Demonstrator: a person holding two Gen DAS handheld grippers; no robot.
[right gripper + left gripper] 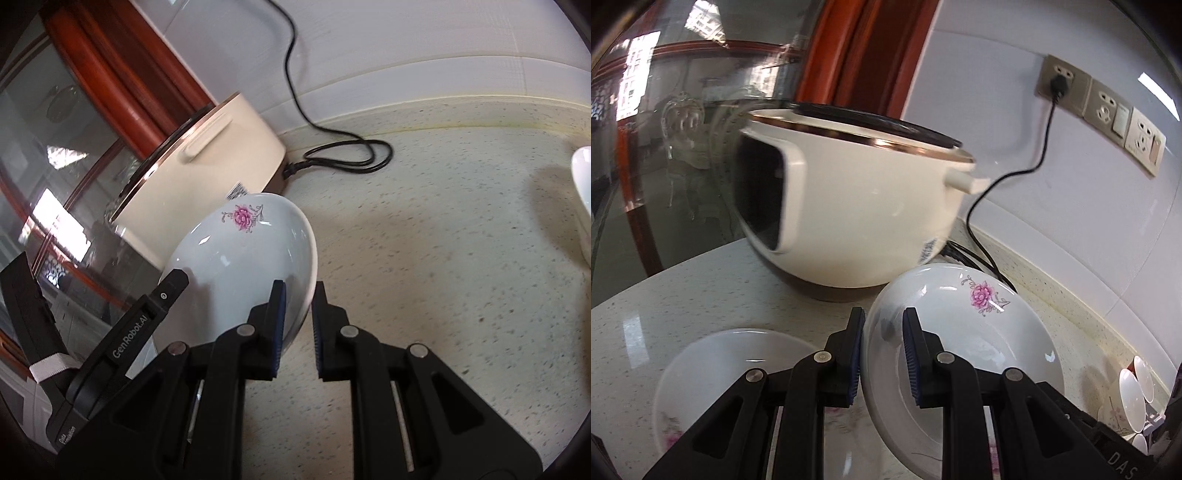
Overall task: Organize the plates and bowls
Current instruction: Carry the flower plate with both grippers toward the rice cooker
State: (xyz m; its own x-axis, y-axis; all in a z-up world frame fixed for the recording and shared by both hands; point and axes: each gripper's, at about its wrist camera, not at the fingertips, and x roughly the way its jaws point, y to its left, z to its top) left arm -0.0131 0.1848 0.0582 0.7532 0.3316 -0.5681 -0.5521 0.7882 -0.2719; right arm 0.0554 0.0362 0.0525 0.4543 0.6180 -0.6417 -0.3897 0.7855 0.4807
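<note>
Both my grippers pinched one white floral ceramic plate (964, 332).
My left gripper (882, 354) and right gripper (297, 325) clamped opposite rims, tilted beside the cream cooker (857, 206); speckled countertop (443, 277) lay open rightward.

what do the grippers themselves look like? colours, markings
Both the left gripper and right gripper are matte black plastic linkages with silver pivot pins and ribbed blue pads inside the jaws. The left one's side reads "GenRobot.AI" in white and carries a white strap.
</note>
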